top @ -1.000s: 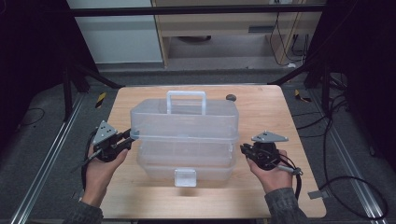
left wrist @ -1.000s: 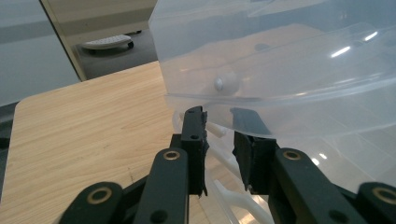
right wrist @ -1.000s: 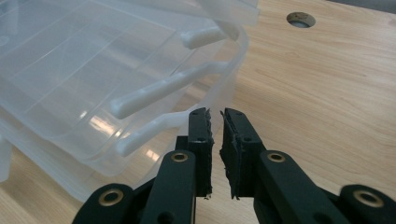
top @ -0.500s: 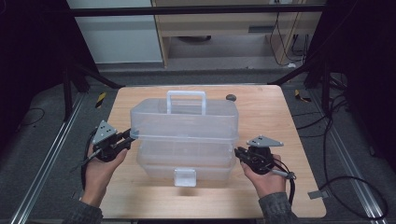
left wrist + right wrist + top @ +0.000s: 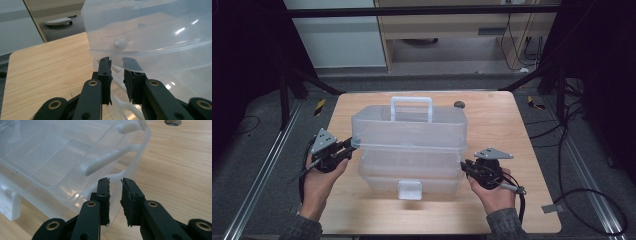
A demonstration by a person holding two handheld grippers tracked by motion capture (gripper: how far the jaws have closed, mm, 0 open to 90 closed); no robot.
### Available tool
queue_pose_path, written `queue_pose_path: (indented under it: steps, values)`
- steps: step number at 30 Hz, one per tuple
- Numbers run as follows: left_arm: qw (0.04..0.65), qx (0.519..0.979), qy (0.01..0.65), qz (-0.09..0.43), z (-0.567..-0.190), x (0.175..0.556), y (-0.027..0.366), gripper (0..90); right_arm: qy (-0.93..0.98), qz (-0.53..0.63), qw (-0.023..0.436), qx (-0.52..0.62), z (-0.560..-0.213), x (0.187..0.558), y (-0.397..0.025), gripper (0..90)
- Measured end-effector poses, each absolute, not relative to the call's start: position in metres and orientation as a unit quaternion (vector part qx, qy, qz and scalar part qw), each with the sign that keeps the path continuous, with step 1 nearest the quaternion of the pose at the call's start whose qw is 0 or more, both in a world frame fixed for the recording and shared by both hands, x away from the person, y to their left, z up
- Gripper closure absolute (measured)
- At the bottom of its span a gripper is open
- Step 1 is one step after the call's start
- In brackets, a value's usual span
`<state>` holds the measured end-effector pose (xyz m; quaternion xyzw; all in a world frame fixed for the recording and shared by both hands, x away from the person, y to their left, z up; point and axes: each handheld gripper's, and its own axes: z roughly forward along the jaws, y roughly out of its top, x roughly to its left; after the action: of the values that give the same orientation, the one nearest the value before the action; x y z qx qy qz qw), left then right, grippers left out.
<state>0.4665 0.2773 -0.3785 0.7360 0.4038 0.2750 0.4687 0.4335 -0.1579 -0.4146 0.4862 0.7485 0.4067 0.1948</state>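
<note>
A clear plastic tiered toolbox [image 5: 409, 150] with a white handle [image 5: 411, 107] stands mid-table. Its upper tray [image 5: 408, 127] sits raised above the lower part. My left gripper [image 5: 346, 146] is at the tray's left end. In the left gripper view the jaws of my left gripper [image 5: 117, 65] stand a narrow gap apart, shut on the tray's rim [image 5: 110, 53]. My right gripper [image 5: 466, 167] is at the right end of the lower part. In the right gripper view the jaws of my right gripper [image 5: 115, 185] are closed on the lower rim [image 5: 117, 173], beside a white swing arm [image 5: 105, 162].
A white latch [image 5: 409, 190] hangs at the box's front. A small dark round thing [image 5: 458, 104] lies on the wooden table [image 5: 512, 150] behind the box. Dark floor, metal rails and cables surround the table. A cabinet stands beyond the far edge.
My right gripper has moved left, in to the right end of the box's lower part. The left gripper and the upper tray have stayed where they were.
</note>
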Motion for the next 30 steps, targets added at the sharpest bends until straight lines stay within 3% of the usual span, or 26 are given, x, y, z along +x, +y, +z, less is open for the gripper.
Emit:
queue_pose_path:
  steps: [30]
  values:
    - [0.474, 0.723, 0.418, 0.277, -0.375, 0.479, 0.270, 75.7, 0.758, 0.400, 0.188, 0.479, -0.417, 0.441, -0.160, 76.3]
